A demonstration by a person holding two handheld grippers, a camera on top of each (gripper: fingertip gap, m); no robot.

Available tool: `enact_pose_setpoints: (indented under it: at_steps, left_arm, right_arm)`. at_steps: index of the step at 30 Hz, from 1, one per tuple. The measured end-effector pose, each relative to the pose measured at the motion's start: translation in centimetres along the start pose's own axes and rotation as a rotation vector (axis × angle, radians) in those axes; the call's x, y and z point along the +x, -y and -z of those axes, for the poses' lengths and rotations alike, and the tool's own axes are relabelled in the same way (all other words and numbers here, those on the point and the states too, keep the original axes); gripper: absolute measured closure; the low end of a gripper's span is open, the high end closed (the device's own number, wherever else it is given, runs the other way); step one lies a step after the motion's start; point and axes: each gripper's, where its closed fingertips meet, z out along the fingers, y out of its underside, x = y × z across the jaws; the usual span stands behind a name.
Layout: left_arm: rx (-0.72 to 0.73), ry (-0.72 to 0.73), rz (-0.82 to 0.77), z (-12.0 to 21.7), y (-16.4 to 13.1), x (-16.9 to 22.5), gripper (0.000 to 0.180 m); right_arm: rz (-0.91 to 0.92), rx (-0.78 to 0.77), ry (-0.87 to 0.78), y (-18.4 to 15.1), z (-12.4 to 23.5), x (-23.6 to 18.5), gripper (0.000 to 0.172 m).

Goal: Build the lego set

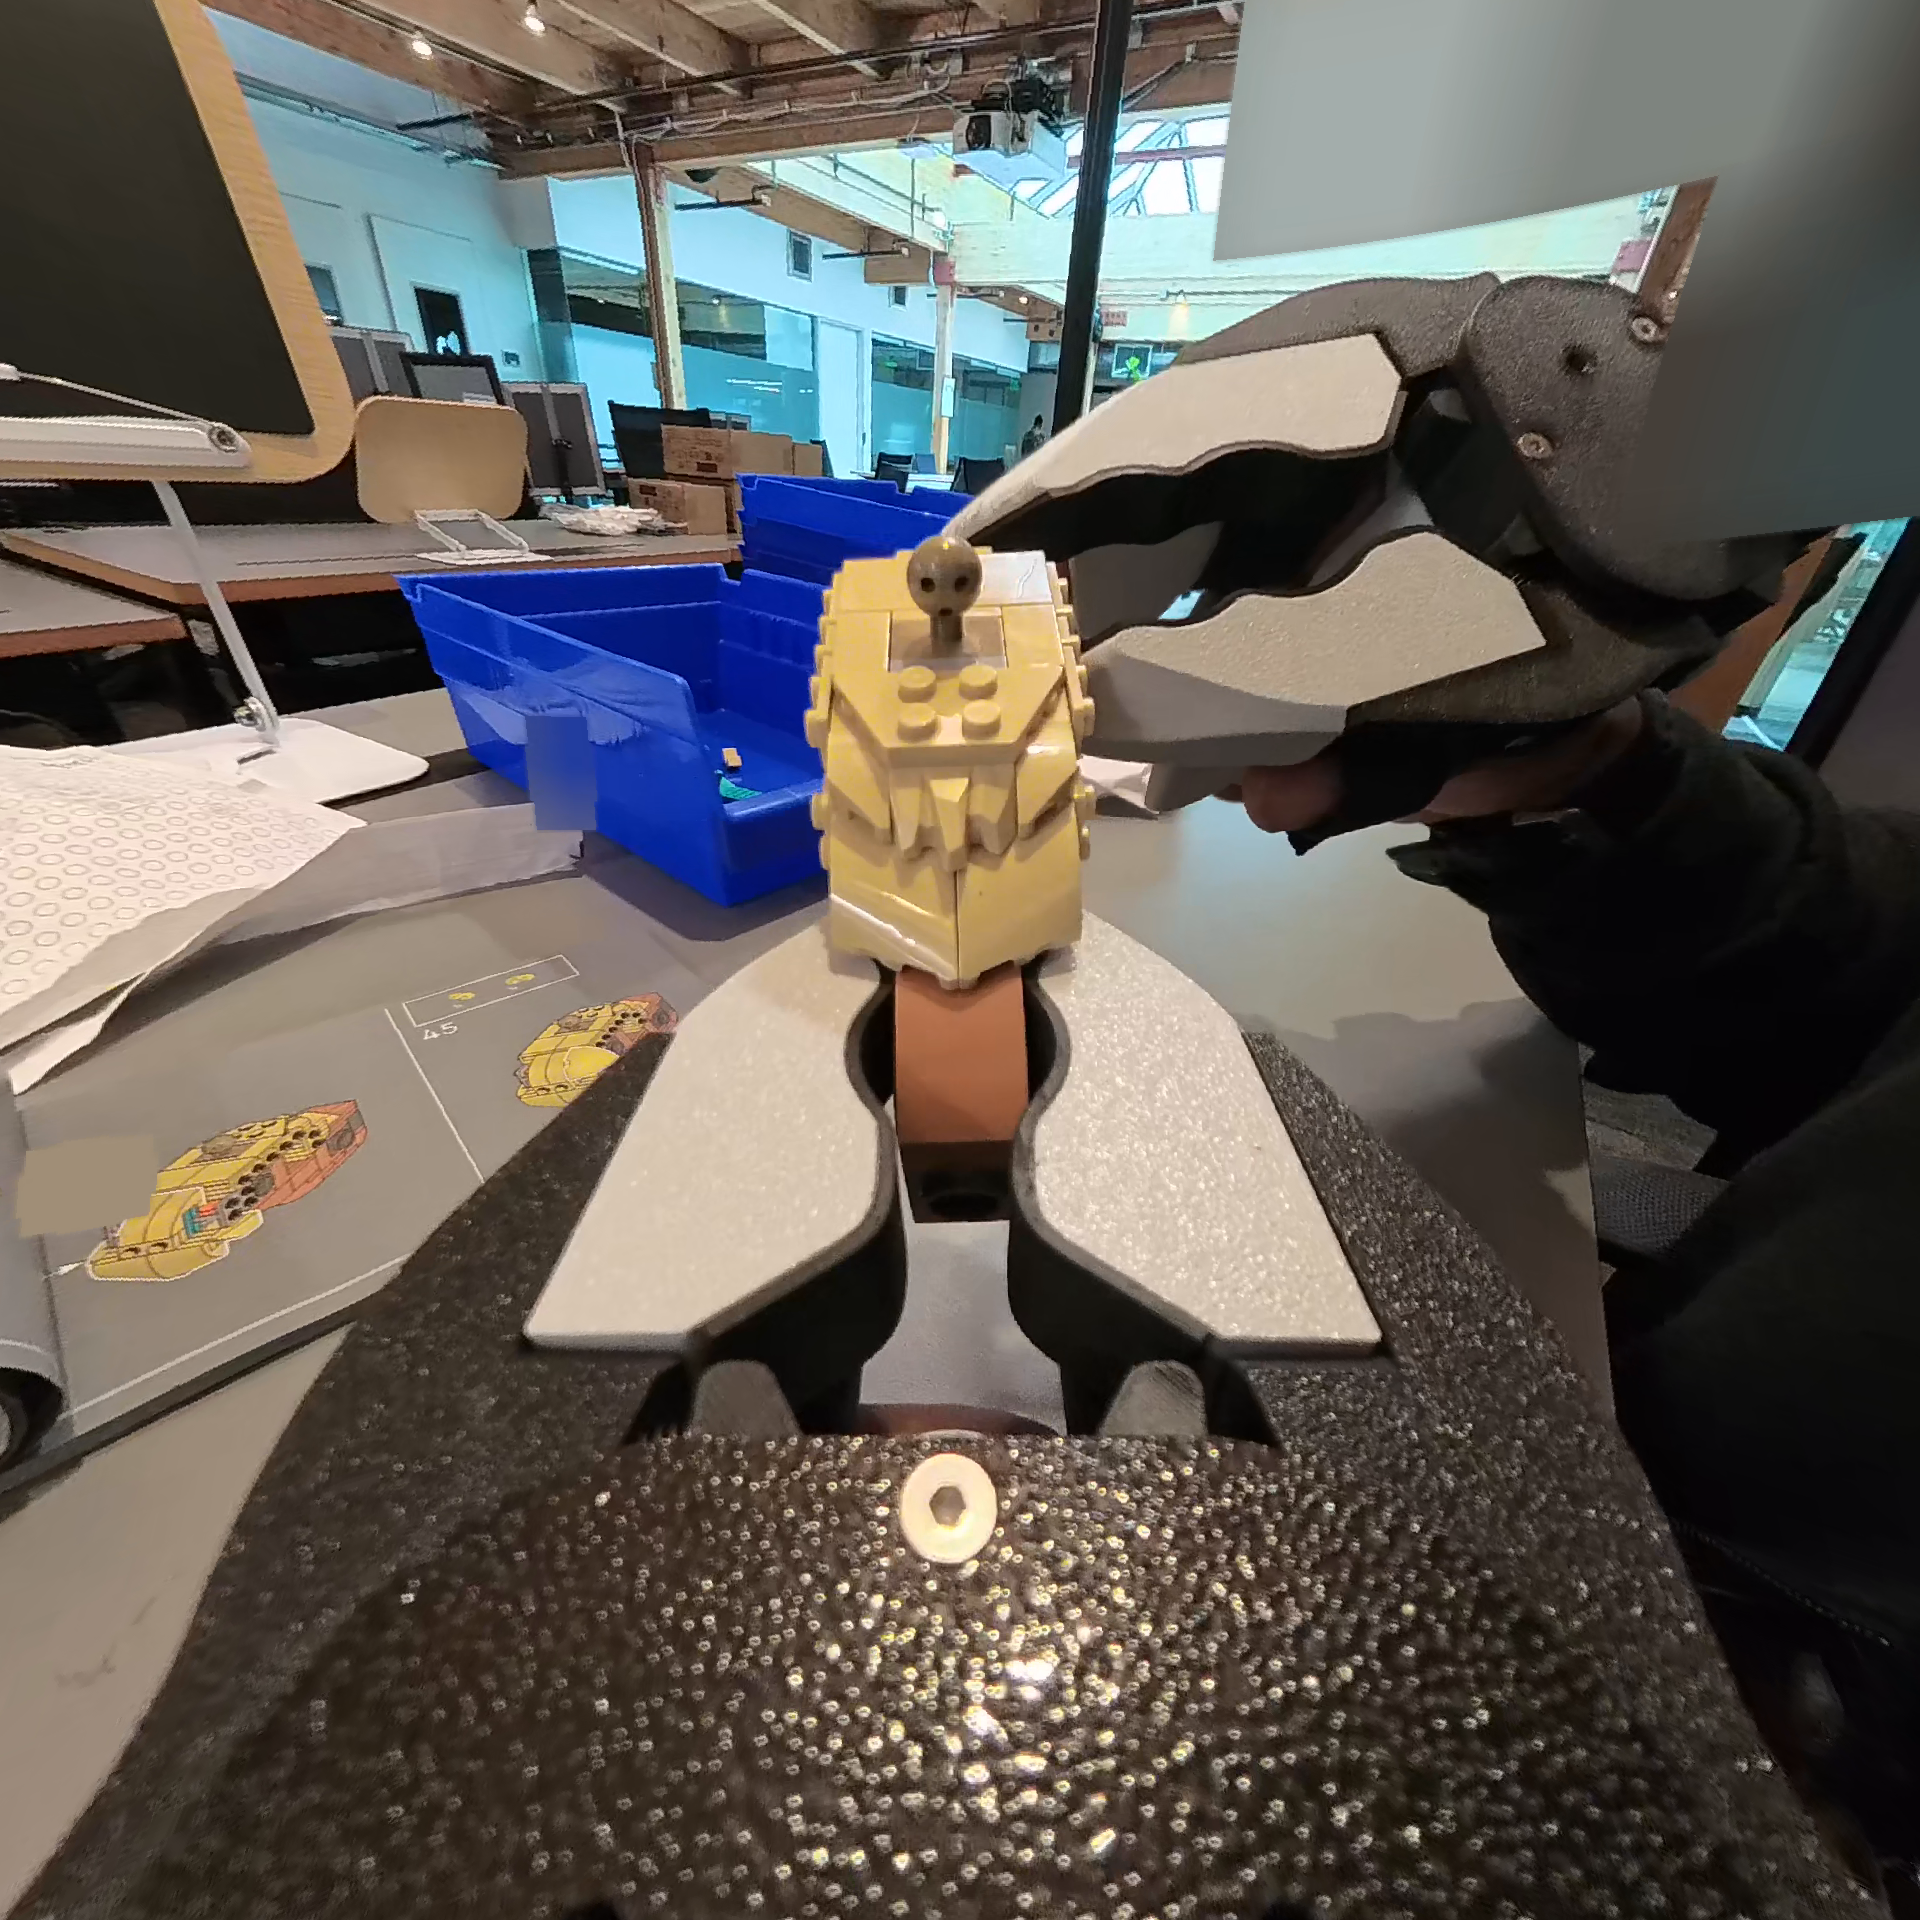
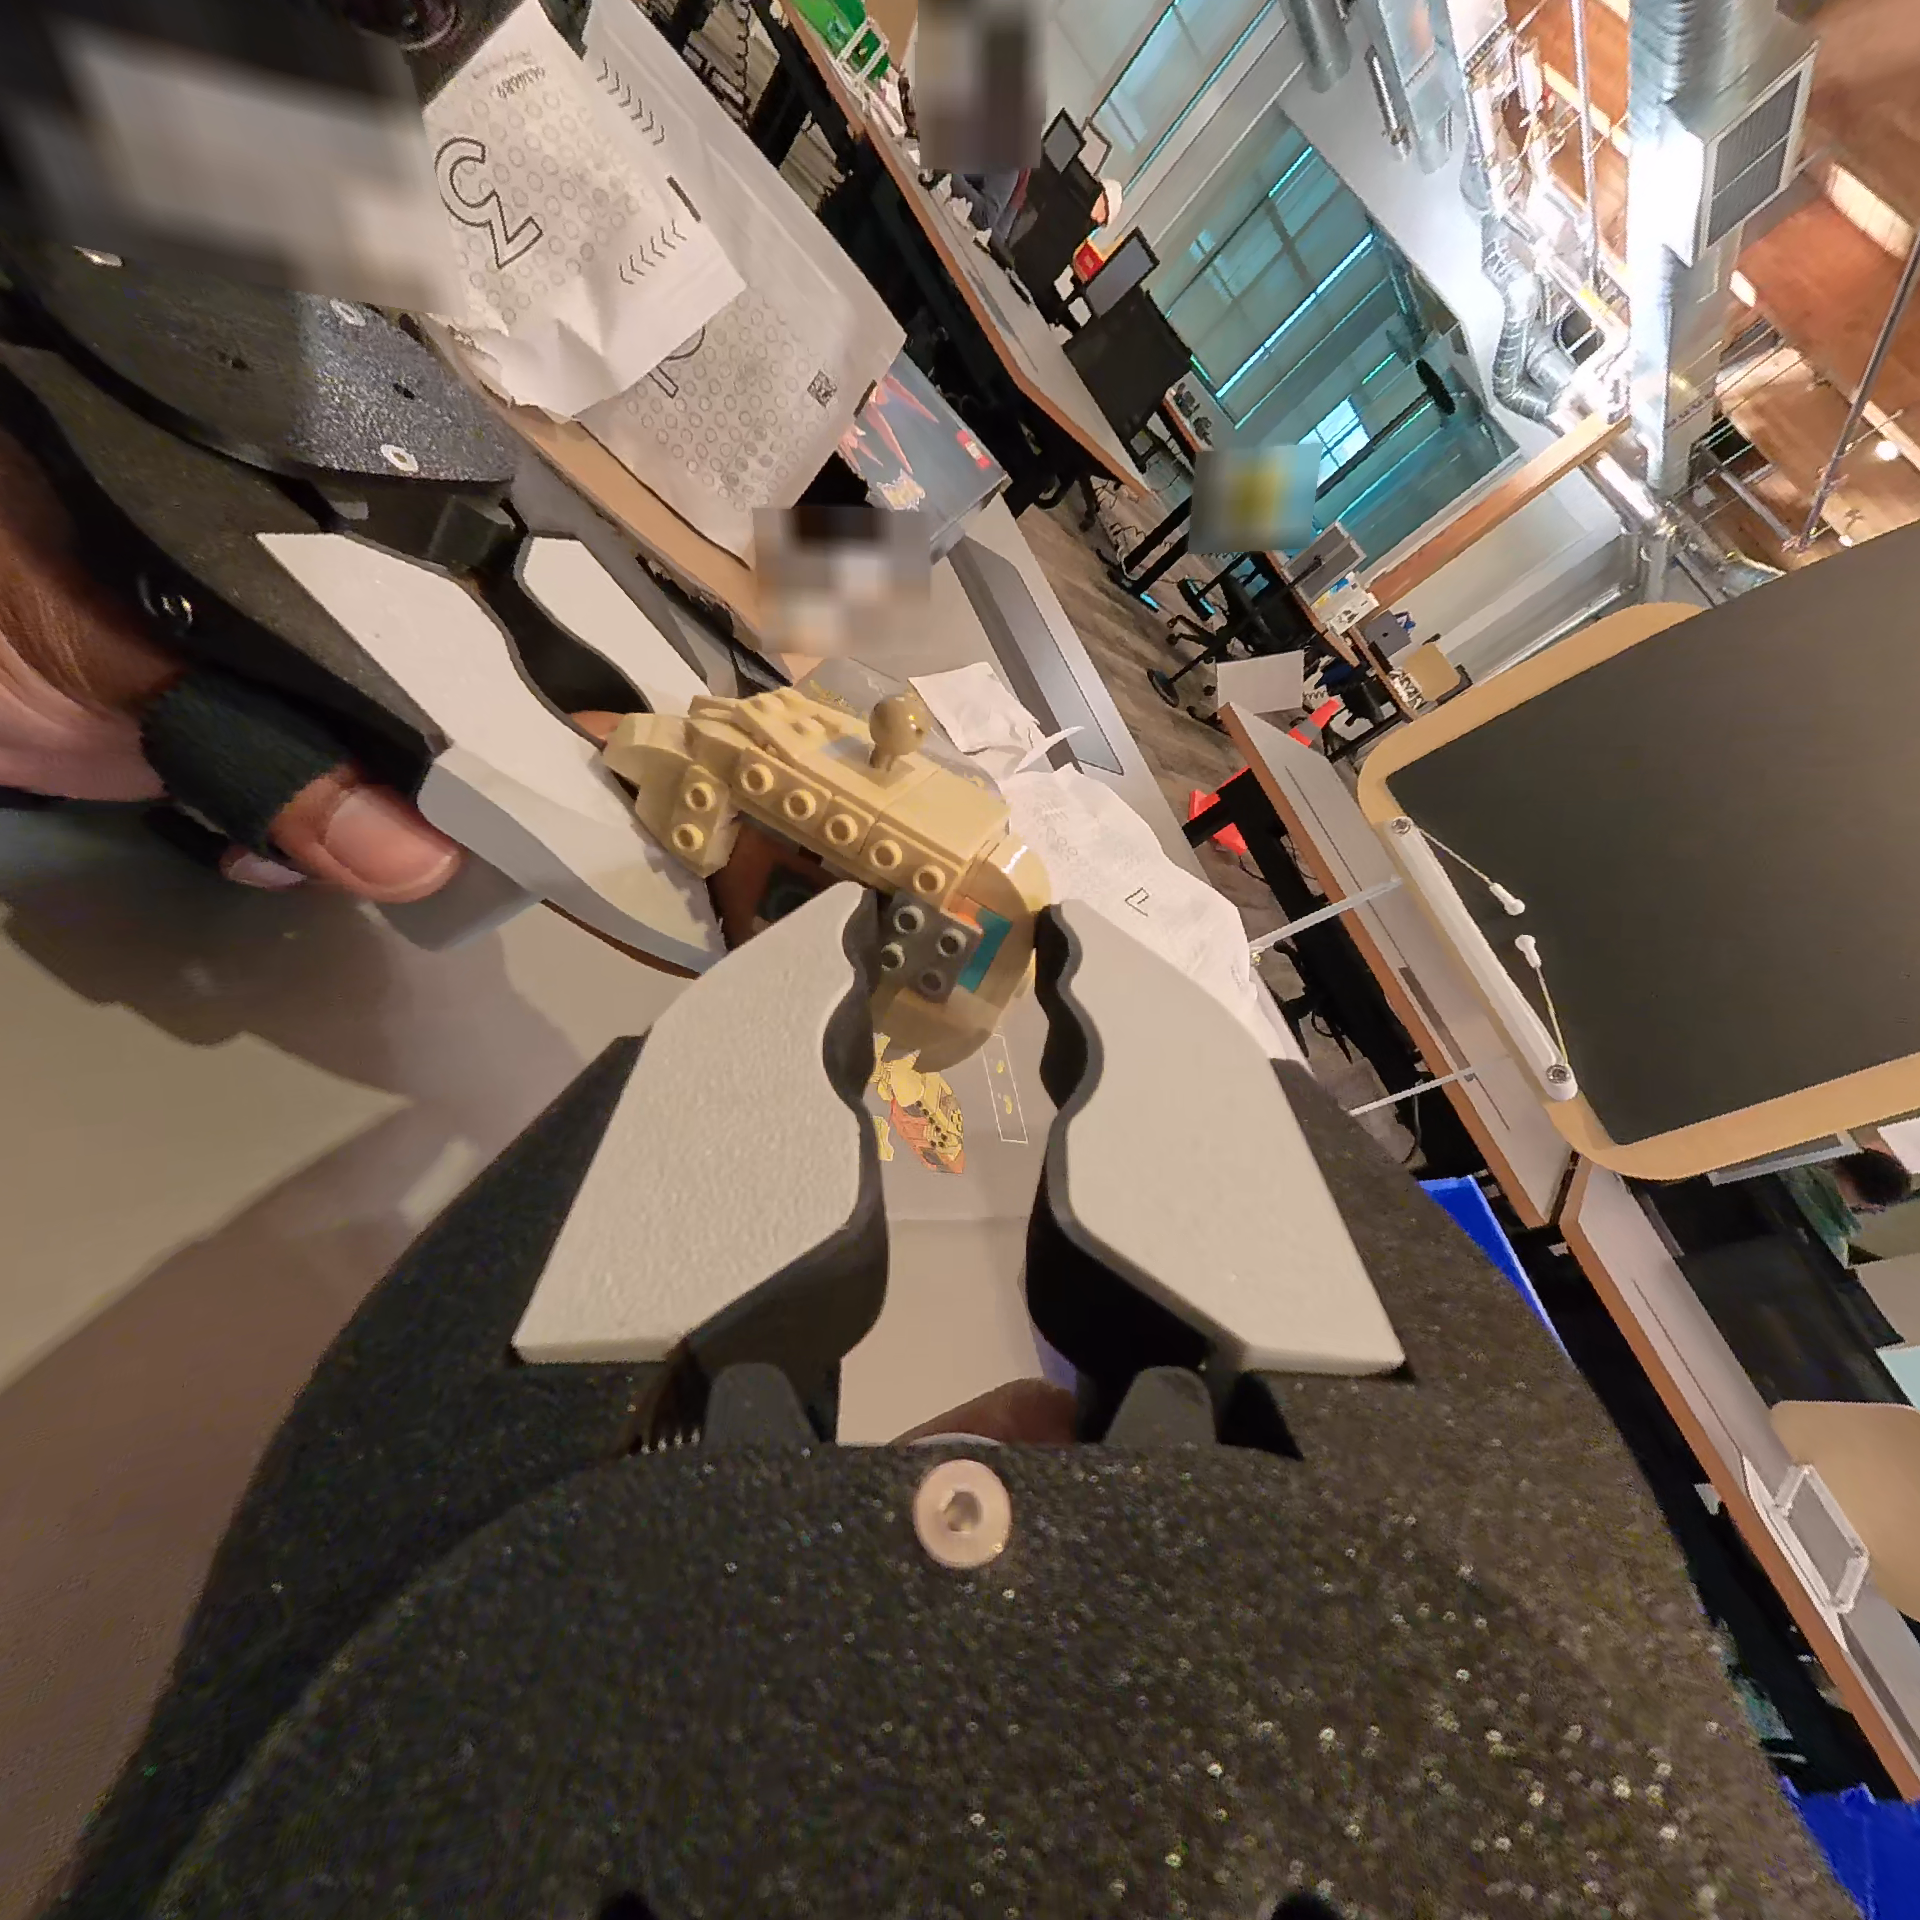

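A tan brick model (image 1: pixel 951 831) with a dark ball knob (image 1: pixel 940 569) on top is held in the air between both grippers. My left gripper (image 1: pixel 956 977) is shut on the model's brown lower part (image 1: pixel 956 1070). In the right wrist view the model (image 2: pixel 831 800) lies sideways, and my right gripper (image 2: pixel 945 925) is shut on its rounded end, next to a grey studded plate (image 2: pixel 925 945). The right gripper's fingers (image 1: pixel 1247 436) reach in from the right in the left wrist view. The left gripper's fingers (image 2: pixel 499 727) show at the left in the right wrist view.
A blue bin (image 1: pixel 623 707) with a few small parts stands behind the model on the grey table (image 1: pixel 1299 935). An open instruction booklet (image 1: pixel 312 1143) lies at the left, white paper bags (image 1: pixel 104 862) beside it. A monitor on a stand (image 1: pixel 125 208) is at far left. Left tips to right tips: about 5 cm.
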Motion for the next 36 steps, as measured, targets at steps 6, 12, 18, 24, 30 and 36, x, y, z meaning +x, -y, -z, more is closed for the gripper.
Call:
enact_pose_setpoints:
  at_steps: [6, 12, 18, 24, 30, 36]
  left_arm:
    - [-0.009, -0.004, -0.008, -0.1, -0.1, 0.1, 0.163]
    - [0.018, -0.002, -0.016, -0.2, 0.3, 0.1, 0.162]
    - [0.068, -0.007, 0.015, 0.2, 1.1, -0.3, 0.163]
    - [0.045, -0.015, 0.004, 0.2, 0.8, -0.2, 0.163]
    - [0.038, -0.031, -0.015, 0.3, 0.8, 0.1, 0.163]
    - [0.024, -0.035, -0.008, 0.2, 0.5, 0.2, 0.163]
  right_arm:
    - [0.017, 0.002, 0.01, -0.1, 0.1, -0.1, 0.142]
    - [-0.008, 0.042, 0.015, 0.3, 0.3, 0.3, 0.14]
    - [-0.1, 0.062, 0.022, 0.2, -0.1, 0.7, 0.129]
    - [-0.058, 0.065, 0.053, 0.4, -0.1, 0.0, 0.131]
    - [-0.043, 0.083, 0.071, 0.4, 0.2, 0.0, 0.133]
    - [-0.005, 0.061, 0.093, 0.1, 0.2, -0.2, 0.137]
